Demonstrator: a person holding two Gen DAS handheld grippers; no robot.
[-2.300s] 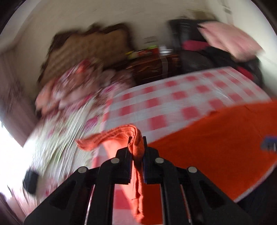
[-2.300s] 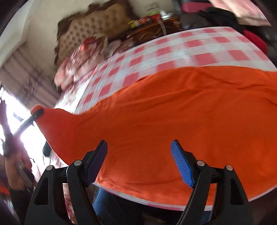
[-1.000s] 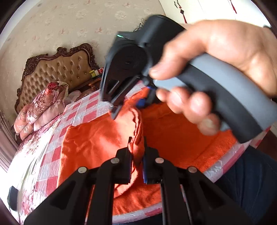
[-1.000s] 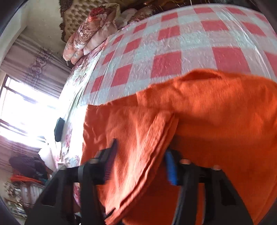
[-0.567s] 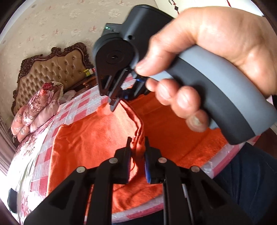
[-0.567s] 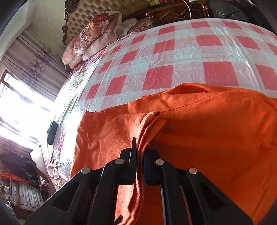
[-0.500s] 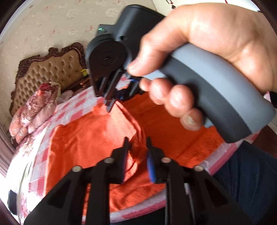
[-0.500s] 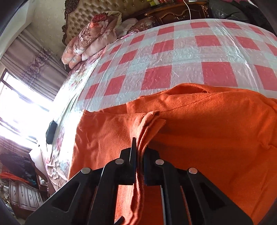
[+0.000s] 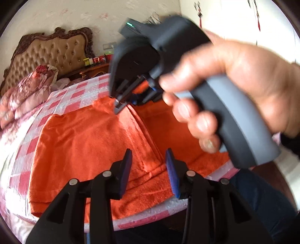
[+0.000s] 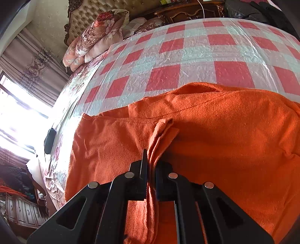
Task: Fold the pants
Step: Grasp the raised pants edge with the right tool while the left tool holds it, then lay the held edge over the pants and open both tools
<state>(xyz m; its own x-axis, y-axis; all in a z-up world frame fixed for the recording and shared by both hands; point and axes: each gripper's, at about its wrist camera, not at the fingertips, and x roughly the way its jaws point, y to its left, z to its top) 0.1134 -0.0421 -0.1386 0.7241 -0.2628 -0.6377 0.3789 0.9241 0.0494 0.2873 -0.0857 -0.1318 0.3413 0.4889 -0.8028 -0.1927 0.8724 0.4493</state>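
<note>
Left wrist view: orange pants [image 9: 90, 142] lie folded over on a bed [image 9: 78, 93] covered by a red-and-white checked sheet under clear plastic, reaching the bed's near edge. The left tool [image 9: 149, 169] hangs just above the fabric with its two fingers spread apart and nothing between them; a raised fold edge of the pants runs up between them toward the far side. The right tool [image 9: 121, 105], blurred, is gripped by the right hand [image 9: 234, 90] and meets the far end of that fold. Right wrist view: the right tool [image 10: 151, 165] has its fingers pressed together, pinching a bunched ridge of the pants [image 10: 215, 142]. Beyond are floral pillows [image 10: 93, 33], a tufted headboard [image 9: 48, 54] and a wooden nightstand [image 10: 189, 11] with small containers; no writing can be read.
</note>
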